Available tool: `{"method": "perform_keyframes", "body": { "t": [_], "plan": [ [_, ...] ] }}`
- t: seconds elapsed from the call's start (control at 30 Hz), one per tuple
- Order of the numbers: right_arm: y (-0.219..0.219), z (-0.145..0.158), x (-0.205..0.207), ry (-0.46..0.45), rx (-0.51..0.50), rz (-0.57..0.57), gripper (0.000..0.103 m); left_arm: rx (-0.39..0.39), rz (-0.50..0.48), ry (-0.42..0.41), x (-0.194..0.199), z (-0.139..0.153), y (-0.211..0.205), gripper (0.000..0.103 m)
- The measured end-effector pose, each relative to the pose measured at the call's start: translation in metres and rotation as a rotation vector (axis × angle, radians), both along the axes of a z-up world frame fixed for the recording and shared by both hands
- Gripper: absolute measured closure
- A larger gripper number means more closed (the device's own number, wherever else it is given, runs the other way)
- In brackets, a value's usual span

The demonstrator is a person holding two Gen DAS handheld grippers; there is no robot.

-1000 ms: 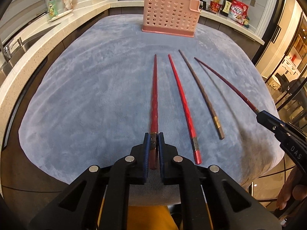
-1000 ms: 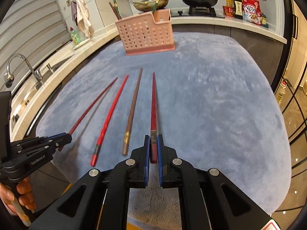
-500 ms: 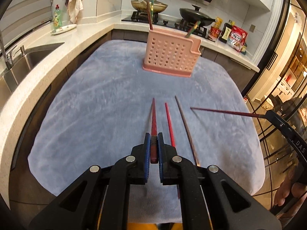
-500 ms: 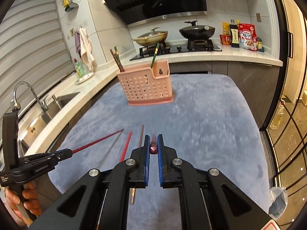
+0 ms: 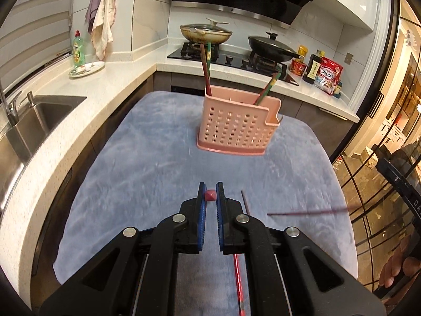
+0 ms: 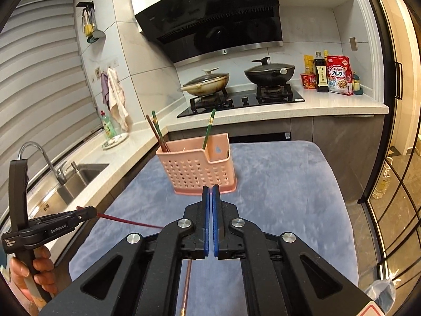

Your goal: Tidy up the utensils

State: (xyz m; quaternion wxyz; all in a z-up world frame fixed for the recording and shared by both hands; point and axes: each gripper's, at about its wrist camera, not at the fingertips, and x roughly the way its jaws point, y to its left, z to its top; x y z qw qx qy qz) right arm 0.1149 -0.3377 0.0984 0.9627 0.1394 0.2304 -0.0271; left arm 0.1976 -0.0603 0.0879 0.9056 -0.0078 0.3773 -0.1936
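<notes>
My left gripper [image 5: 210, 193] is shut on a red chopstick [image 5: 210, 195], and only its butt end shows between the blue pads. In the right wrist view the left gripper [image 6: 90, 213] holds that red chopstick [image 6: 126, 221] off the cloth, pointing right. My right gripper [image 6: 211, 192] has its pads pressed together. In the left wrist view it [image 5: 386, 171] sits at the right edge, and a blurred dark red chopstick [image 5: 307, 212] sticks out from it. The pink perforated basket [image 5: 236, 131] [image 6: 194, 173] stands ahead with green and brown chopsticks in it. A red chopstick [image 5: 238, 281] and a brown chopstick [image 6: 186, 287] lie on the cloth below.
A blue-grey cloth [image 5: 147, 158] covers the table. A counter with a sink [image 5: 39, 115], a dish soap bottle [image 5: 78, 50] and a plate runs along the left. Behind the basket is a stove with two pans [image 6: 268, 73] and food packets [image 6: 339, 76]. Glass doors stand on the right.
Both grippers have risen off the cloth, each lifting its chopstick. Both views have tilted up toward the basket and stove, and the basket is closer. Two chopsticks stay on the cloth.
</notes>
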Motion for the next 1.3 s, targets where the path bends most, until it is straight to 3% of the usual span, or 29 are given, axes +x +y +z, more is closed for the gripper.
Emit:
{"method": "perform_keyframes", "body": {
  "t": [0.2, 0.37, 0.43, 0.5, 0.57, 0.73, 0.9, 1.2, 1.3],
  "plan": [
    [-0.008, 0.001, 0.02, 0.006, -0.005, -0.019, 0.101, 0.003, 0.011, -0.019, 0.023, 0.011, -0.008, 0.096],
    [-0.016, -0.014, 0.012, 0.046, -0.009, -0.034, 0.101, 0.003, 0.005, -0.021, 0.022, 0.011, -0.007, 0.096],
    [-0.023, -0.03, 0.004, 0.096, -0.007, -0.028, 0.093, 0.001, 0.003, -0.013, 0.02, 0.009, -0.004, 0.096],
    [-0.028, -0.046, -0.005, 0.137, -0.016, -0.032, 0.078, -0.004, 0.005, -0.007, 0.018, 0.008, -0.001, 0.096],
    [-0.037, -0.073, -0.02, 0.208, -0.013, -0.023, 0.071, -0.014, 0.009, 0.001, 0.013, 0.007, 0.003, 0.096],
    [-0.051, -0.135, -0.052, 0.38, -0.034, -0.006, 0.071, -0.017, 0.014, 0.01, 0.001, 0.006, 0.007, 0.096],
    [-0.055, -0.177, -0.075, 0.457, -0.027, -0.017, 0.071, -0.019, 0.017, 0.025, -0.013, 0.002, 0.007, 0.096],
    [-0.054, -0.202, -0.088, 0.457, -0.04, -0.009, 0.071, 0.003, 0.014, 0.035, -0.027, -0.002, 0.0, 0.096],
    [-0.053, -0.201, -0.091, 0.458, -0.045, -0.001, 0.083, 0.01, 0.012, 0.035, -0.029, -0.003, -0.002, 0.096]
  ]
}}
